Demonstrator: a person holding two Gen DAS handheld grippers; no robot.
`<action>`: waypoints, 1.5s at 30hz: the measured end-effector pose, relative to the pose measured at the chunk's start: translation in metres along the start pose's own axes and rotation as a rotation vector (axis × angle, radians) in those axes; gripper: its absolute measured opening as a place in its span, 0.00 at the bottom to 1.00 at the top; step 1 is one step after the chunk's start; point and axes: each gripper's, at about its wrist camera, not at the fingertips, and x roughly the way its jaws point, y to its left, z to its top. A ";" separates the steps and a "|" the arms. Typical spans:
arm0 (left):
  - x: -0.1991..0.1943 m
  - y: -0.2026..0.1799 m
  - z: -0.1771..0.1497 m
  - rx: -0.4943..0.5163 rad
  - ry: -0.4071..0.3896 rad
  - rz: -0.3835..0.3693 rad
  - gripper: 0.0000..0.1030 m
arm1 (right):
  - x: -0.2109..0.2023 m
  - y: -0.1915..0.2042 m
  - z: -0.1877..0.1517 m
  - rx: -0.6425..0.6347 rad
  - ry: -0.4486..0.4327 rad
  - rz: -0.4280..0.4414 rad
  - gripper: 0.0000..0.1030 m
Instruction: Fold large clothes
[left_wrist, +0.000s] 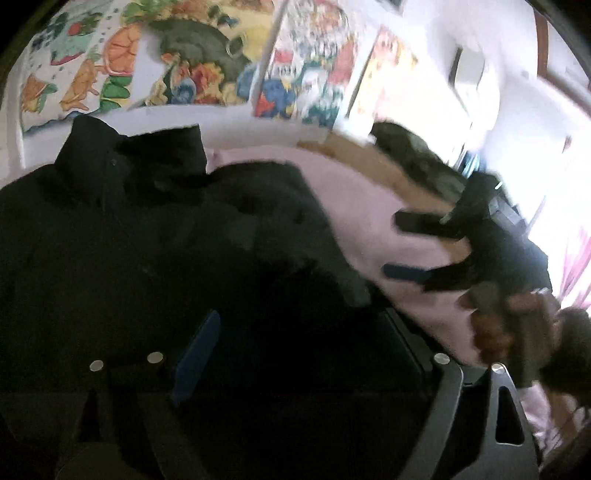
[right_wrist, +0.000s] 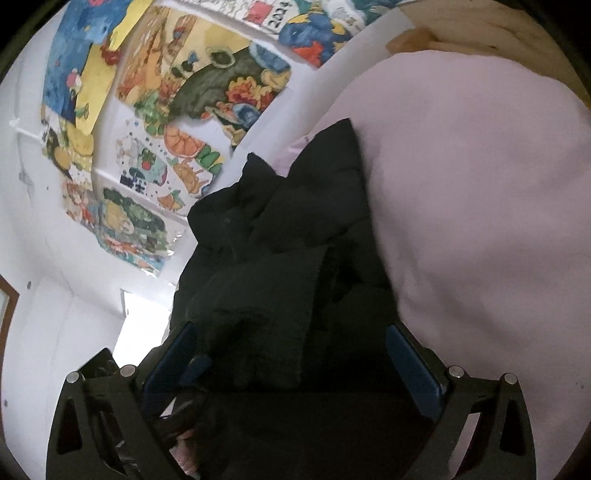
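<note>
A large black padded jacket (left_wrist: 155, 236) lies on a pale pink cover (left_wrist: 373, 206), collar toward the wall. My left gripper (left_wrist: 295, 339) is open just above the jacket's lower part; only its left blue pad (left_wrist: 195, 354) shows clearly. My right gripper (left_wrist: 410, 243) appears in the left wrist view, open, over the pink cover right of the jacket, held by a hand. In the right wrist view the right gripper (right_wrist: 295, 354) stands open with jacket fabric (right_wrist: 288, 258) bunched between its blue pads (right_wrist: 410, 365).
A white wall with colourful paintings (left_wrist: 177, 62) rises behind the bed. A wooden board (left_wrist: 369, 158) edges the pink cover (right_wrist: 480, 203) at the back right, with a dark bundle (left_wrist: 410, 151) on it. A bright window is at the far right.
</note>
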 end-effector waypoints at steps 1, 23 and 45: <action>-0.003 0.001 0.001 -0.011 -0.001 -0.007 0.81 | 0.004 0.002 0.000 -0.003 0.008 -0.002 0.91; -0.149 0.176 -0.024 -0.348 -0.266 0.638 0.84 | 0.033 0.046 0.022 -0.363 -0.051 -0.394 0.05; -0.065 0.230 -0.068 -0.303 -0.047 0.695 0.97 | 0.109 -0.007 -0.005 -0.520 0.101 -0.612 0.06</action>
